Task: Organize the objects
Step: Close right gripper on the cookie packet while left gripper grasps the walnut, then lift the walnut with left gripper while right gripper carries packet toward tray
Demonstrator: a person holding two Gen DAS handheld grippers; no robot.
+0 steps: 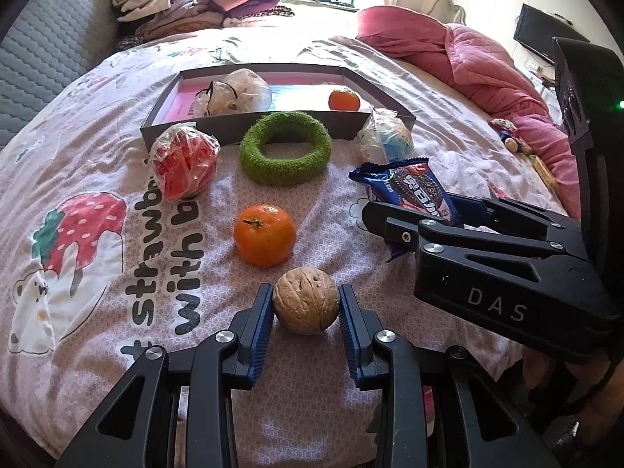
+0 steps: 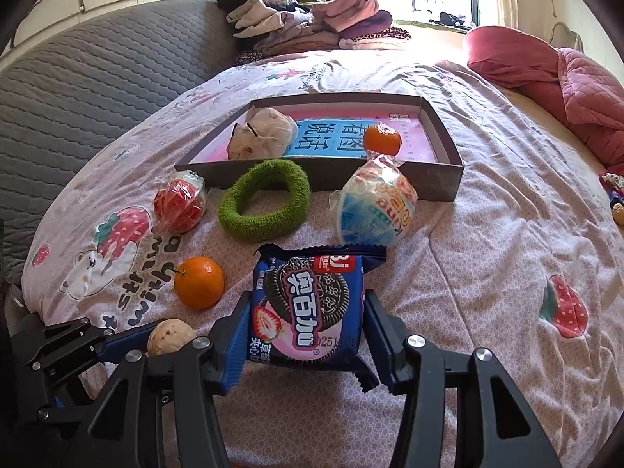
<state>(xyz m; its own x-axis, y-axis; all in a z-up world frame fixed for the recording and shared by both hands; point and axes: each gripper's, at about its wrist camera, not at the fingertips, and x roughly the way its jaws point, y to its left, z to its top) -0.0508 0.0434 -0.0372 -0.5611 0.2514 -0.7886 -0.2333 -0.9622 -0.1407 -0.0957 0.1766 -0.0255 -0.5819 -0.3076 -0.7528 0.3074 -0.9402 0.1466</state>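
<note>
My left gripper (image 1: 305, 304) is shut on a walnut (image 1: 305, 301), low over the bedspread; the walnut also shows in the right wrist view (image 2: 170, 336). My right gripper (image 2: 306, 312) is shut on a blue cookie packet (image 2: 308, 308), also seen in the left wrist view (image 1: 413, 191). Loose on the bed lie an orange (image 1: 264, 240), a green fuzzy ring (image 1: 284, 152), a red wrapped ball (image 1: 183, 163) and a blue-white wrapped ball (image 1: 386, 136). Behind them stands a shallow grey box (image 1: 249, 130) holding a white wrapped ball (image 1: 234, 91) and a second orange (image 1: 343, 99).
A grey quilted headboard (image 2: 97, 78) runs along the left. A pile of folded clothes (image 2: 312, 23) sits at the far end of the bed. A pink quilt (image 2: 577, 89) and small items (image 1: 514, 140) lie at the right.
</note>
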